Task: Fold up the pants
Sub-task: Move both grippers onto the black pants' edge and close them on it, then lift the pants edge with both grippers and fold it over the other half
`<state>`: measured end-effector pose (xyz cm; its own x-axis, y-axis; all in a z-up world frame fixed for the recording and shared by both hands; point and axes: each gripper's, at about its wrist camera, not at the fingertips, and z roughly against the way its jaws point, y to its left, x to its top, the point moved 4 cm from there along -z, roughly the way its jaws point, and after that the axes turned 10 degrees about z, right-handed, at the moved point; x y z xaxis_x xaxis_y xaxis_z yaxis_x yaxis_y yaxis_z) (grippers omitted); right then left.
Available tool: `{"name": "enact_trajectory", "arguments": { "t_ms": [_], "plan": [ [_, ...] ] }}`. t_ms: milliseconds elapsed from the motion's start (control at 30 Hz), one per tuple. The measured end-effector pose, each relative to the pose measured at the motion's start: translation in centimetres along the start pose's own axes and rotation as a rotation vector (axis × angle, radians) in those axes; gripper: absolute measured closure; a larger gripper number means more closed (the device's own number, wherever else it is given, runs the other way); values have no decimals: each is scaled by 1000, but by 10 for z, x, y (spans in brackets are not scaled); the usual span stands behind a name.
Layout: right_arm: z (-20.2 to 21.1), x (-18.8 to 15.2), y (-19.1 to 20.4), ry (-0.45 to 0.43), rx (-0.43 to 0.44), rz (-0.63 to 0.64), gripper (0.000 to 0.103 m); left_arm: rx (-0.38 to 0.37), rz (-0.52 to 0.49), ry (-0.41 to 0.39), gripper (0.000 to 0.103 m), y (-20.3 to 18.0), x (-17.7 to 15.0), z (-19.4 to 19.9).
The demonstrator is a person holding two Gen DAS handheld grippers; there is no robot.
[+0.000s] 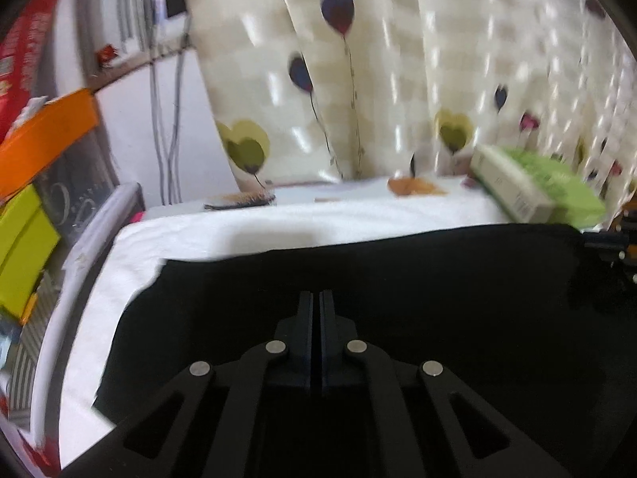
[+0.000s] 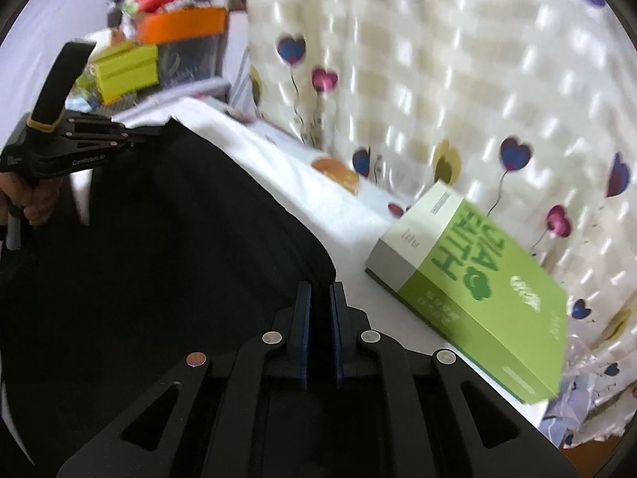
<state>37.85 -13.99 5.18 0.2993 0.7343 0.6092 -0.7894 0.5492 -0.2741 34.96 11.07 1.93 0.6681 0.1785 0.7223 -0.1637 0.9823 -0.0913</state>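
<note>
Black pants (image 1: 418,298) lie spread over a white cloth-covered surface (image 1: 207,235). My left gripper (image 1: 317,296) is shut, its fingers pressed together over the dark cloth near the left end. In the right wrist view the left gripper (image 2: 157,132) pinches the far corner of the pants (image 2: 179,219). My right gripper (image 2: 320,288) is shut on the pants' near edge, dark cloth filling the narrow gap between its fingers. The pants' edge runs taut between the two grippers. The right gripper (image 1: 593,245) shows at the far right edge of the left wrist view.
A green and white box (image 2: 477,290) lies on the white surface right of the pants, also the green box (image 1: 533,191). A heart-patterned curtain (image 1: 358,79) hangs behind. Orange and lime boxes (image 1: 36,147) are stacked at the left. A hairbrush (image 1: 239,200) lies at the back. A hand (image 2: 36,203) holds the left gripper.
</note>
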Motion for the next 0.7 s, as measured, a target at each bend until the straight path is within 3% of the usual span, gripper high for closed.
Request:
{"name": "enact_trajectory", "arguments": {
  "t_ms": [167, 367, 533, 700],
  "plan": [
    [60, -10, 35, -68, -23, 8, 94, -44, 51, -63, 100, 6, -18, 58],
    [109, -36, 95, -95, -12, 6, 94, -97, 109, -83, 100, 18, -70, 116],
    [122, -72, 152, -54, 20, 10, 94, -121, 155, -62, 100, 28, -120, 148],
    [109, -110, 188, 12, 68, -27, 94, -126, 200, -3, 99, 39, -161, 154]
  ]
}}
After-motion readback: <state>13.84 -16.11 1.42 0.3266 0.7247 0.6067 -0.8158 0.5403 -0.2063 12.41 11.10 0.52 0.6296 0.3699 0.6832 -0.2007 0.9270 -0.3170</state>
